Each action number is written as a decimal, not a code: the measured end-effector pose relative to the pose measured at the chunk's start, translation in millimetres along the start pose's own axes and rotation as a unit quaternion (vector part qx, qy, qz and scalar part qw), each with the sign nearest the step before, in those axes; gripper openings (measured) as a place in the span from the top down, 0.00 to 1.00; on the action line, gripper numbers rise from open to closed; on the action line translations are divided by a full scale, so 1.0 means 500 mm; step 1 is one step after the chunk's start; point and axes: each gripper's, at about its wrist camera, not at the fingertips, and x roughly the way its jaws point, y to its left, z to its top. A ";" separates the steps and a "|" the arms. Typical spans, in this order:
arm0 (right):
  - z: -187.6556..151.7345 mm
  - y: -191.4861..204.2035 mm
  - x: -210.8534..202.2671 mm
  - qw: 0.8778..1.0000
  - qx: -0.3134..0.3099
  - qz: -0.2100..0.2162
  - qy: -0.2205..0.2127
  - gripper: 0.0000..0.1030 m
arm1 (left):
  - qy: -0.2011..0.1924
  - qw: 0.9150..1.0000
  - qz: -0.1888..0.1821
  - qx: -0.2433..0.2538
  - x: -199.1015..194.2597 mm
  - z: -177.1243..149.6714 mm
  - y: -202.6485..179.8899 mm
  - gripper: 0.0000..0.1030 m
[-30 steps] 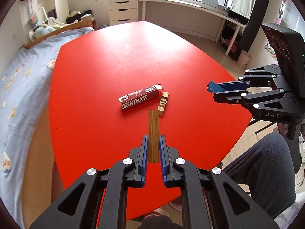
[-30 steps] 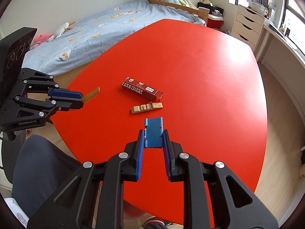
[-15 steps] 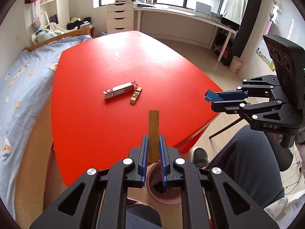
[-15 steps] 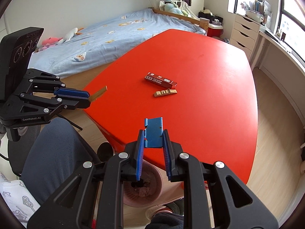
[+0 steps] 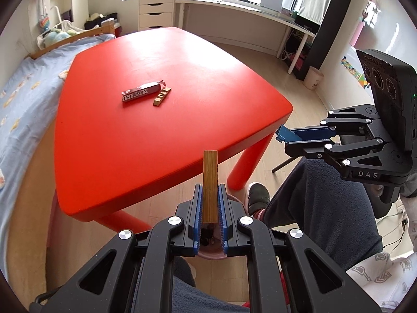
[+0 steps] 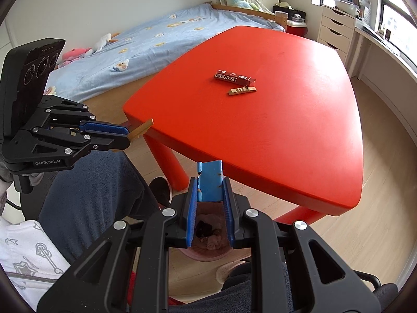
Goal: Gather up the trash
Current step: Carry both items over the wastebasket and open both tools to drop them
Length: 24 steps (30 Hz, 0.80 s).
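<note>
My left gripper is shut on a flat tan wooden strip that sticks up past its fingertips. My right gripper is shut on a small blue piece of card. Both hang off the near corner of the red table, above a pink bin on the floor that holds crumpled scraps. Out on the tabletop lie a dark red box printed "ISE BOX" and a short tan piece beside it. Each gripper shows in the other's view, the right gripper and the left gripper.
A person's knees in dark trousers and a shoe flank the bin. Red table legs stand just beyond it. A bed with a blue cover runs along the table's far side; drawers and a desk line the window wall.
Both grippers have drawn back from over the tabletop to beyond its near corner, still holding their pieces. The bin and the person's legs have come into view beneath them.
</note>
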 end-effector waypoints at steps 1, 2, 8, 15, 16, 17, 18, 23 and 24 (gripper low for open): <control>-0.005 0.001 0.003 1.000 0.001 0.002 0.004 0.82 | 0.002 1.000 -0.003 -0.001 0.003 -0.004 -0.002 0.89; -0.010 0.003 0.006 1.000 0.001 0.003 0.007 0.82 | 0.005 1.000 -0.004 0.000 0.007 -0.008 -0.005 0.89; -0.028 0.007 0.016 1.000 0.007 0.009 0.017 0.82 | 0.021 1.000 -0.013 0.005 0.022 -0.025 -0.021 0.89; -0.031 0.009 0.020 1.000 0.007 0.014 0.023 0.82 | 0.025 1.000 -0.015 0.010 0.025 -0.028 -0.028 0.89; -0.030 0.010 0.021 1.000 0.006 0.015 0.024 0.82 | 0.025 1.000 -0.016 0.010 0.025 -0.028 -0.027 0.89; -0.030 0.008 0.020 1.000 0.006 0.017 0.024 0.82 | 0.025 1.000 -0.015 0.010 0.025 -0.028 -0.027 0.89; -0.029 0.008 0.021 1.000 0.006 0.019 0.024 0.82 | 0.025 1.000 -0.016 0.010 0.025 -0.028 -0.026 0.89; -0.029 0.006 0.020 0.999 0.004 0.024 0.022 0.81 | 0.023 1.000 -0.017 0.009 0.024 -0.025 -0.022 0.84; -0.030 0.003 0.019 0.999 0.005 0.022 0.022 0.71 | 0.024 1.000 -0.016 0.007 0.025 -0.025 -0.019 0.74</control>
